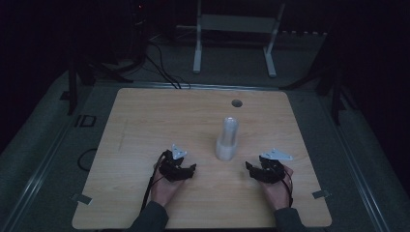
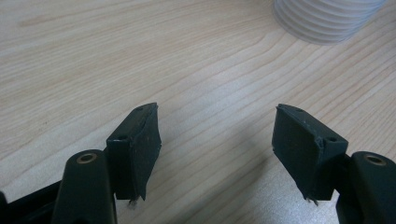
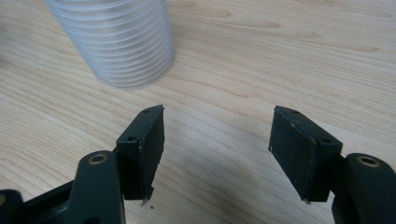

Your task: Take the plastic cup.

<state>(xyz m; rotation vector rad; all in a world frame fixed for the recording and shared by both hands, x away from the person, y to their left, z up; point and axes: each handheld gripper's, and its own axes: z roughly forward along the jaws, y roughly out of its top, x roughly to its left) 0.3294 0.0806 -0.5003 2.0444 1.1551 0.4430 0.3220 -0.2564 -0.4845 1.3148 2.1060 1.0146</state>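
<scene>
High view: a tall stack of clear plastic cups [image 1: 226, 139] stands on the wooden table [image 1: 145, 121], with the left gripper [image 1: 186, 170] and right gripper [image 1: 252, 170] near it on either side, both with jaws apart and holding nothing. Left gripper view: the stack [image 2: 327, 18] sits ahead, and it looks light, thin and easy to squash or tip. Right gripper view: the ribbed stack [image 3: 116, 42] is close, best held low and softly; I can read no words on it.
</scene>
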